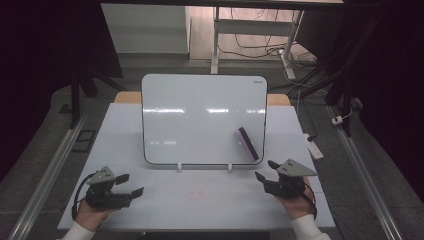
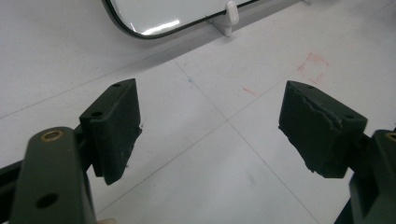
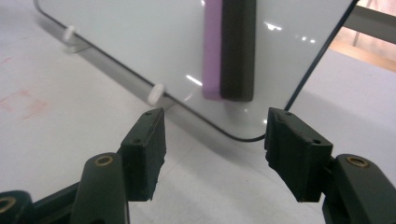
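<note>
A white whiteboard (image 1: 200,120) stands tilted on small white feet at the middle of the table (image 1: 120,135). A pink and black eraser (image 1: 247,143) clings to its lower right part. My right gripper (image 1: 264,169) is open just in front of the board's lower right corner, with nothing between its jaws. In the right gripper view the gripper (image 3: 215,144) points at the eraser (image 3: 229,51) and the whiteboard (image 3: 140,37), a short way off. My left gripper (image 1: 134,183) rests open near the table's front left. In the left gripper view it (image 2: 210,126) holds nothing, over bare table.
Faint red marks (image 2: 312,67) are drawn on the white table in front of the board. One white foot (image 2: 229,16) of the board sticks out toward me. Metal rails (image 1: 50,170) run along both sides of the table, and desk legs and cables (image 1: 260,47) lie behind it.
</note>
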`<state>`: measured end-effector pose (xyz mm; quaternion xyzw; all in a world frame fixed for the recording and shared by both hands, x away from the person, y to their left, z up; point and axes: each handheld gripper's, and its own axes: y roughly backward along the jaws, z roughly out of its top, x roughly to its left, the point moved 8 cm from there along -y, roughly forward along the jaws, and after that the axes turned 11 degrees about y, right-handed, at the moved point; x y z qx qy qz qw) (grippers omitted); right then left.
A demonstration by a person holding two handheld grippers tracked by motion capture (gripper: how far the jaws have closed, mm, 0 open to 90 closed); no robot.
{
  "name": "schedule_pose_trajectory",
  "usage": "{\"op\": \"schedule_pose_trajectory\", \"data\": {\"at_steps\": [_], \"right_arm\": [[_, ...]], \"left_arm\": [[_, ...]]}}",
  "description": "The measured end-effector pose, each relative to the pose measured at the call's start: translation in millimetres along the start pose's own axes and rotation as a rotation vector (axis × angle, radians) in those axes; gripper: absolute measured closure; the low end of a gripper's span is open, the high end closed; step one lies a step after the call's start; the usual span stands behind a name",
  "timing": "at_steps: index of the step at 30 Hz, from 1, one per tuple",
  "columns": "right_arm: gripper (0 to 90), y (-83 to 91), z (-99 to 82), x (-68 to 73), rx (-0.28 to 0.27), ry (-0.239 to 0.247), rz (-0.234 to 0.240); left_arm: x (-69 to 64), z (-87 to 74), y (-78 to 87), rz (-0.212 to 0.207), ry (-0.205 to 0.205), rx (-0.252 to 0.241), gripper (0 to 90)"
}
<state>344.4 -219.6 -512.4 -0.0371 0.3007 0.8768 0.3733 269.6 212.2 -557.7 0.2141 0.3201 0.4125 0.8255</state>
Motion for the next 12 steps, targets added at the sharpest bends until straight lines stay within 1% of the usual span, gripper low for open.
{"op": "schedule_pose_trajectory", "data": {"at_steps": [4,6,8,12], "right_arm": [[38.2,3.1,-4.0,1.9,-0.013,0.010,0.028],[38.2,2.6,-5.4,1.7,-0.014,0.002,0.036],[38.1,1.9,-5.8,2.2,-0.012,0.005,0.042],[37.4,1.6,-5.9,3.2,-0.011,0.027,0.040]], "left_arm": [[-0.9,3.2,0.0,-0.004,-0.005,-0.011,21.9],[-1.6,3.6,-0.3,-0.005,-0.006,-0.011,22.0],[-2.1,3.6,-0.8,-0.005,-0.013,-0.011,22.0],[-3.6,4.3,-1.4,-0.009,-0.017,-0.014,22.0]]}}
